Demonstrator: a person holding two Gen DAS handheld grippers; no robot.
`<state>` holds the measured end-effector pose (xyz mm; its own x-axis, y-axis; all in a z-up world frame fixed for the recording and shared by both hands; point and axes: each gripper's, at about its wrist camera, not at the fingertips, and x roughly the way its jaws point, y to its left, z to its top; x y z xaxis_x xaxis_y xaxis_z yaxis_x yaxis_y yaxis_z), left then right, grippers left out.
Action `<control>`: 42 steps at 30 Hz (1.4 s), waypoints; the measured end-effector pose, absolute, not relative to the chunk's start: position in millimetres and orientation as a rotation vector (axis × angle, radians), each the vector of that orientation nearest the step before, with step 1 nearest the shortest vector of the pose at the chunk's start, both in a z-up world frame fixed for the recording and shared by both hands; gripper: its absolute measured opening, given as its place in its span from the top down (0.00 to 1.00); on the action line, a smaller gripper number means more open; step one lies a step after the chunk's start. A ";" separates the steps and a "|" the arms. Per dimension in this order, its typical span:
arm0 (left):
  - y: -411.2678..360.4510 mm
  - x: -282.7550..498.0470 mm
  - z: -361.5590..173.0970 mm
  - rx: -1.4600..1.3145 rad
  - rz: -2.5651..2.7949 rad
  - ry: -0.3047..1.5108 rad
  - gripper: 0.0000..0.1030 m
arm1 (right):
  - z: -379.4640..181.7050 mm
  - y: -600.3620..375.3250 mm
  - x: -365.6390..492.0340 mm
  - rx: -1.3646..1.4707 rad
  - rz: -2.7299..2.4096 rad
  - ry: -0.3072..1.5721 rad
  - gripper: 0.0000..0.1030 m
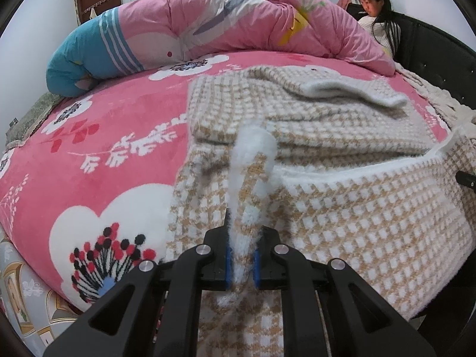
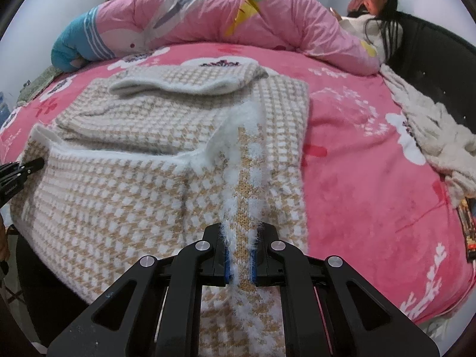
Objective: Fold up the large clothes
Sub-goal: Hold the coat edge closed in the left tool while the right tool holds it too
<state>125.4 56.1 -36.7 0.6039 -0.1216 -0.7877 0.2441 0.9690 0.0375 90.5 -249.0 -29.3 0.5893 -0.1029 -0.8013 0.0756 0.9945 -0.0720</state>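
A fuzzy tan-and-white checked sweater [image 1: 342, 208] lies on the pink flowered bed, its sleeves folded across the body at the far side. My left gripper [image 1: 241, 238] is shut on a pinched ridge of the near hem at the sweater's left corner. In the right wrist view the same sweater [image 2: 119, 196] spreads to the left, and my right gripper [image 2: 239, 238] is shut on a ridge of the hem at its right corner. The left gripper's tip [image 2: 32, 165] shows at the far left edge there. The near hem hangs over the bed's edge.
A rolled pink and blue quilt [image 1: 208, 29] lies across the far side of the pink blanket [image 1: 104, 154]. A person [image 1: 374, 17] sits at the back right against a dark headboard [image 2: 440, 68]. A cream knit garment [image 2: 431, 136] lies along the right edge.
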 end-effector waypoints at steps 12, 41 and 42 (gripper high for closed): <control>53.4 125.9 -40.1 0.174 -0.204 0.903 0.89 | -45.5 -247.1 97.7 -0.029 -0.116 0.988 0.91; 53.3 127.5 -41.8 0.177 -0.204 0.906 0.87 | -45.8 -249.9 98.9 -0.033 -0.112 0.989 0.89; 53.3 127.7 -42.0 0.176 -0.204 0.906 0.87 | -46.5 -250.2 99.6 -0.031 -0.113 0.989 0.89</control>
<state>127.7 53.3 -42.0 0.5999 -0.1008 -0.7937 0.2487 0.9664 0.0653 99.6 -250.2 -46.5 0.5441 -0.1091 -0.8319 0.0808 0.9937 -0.0775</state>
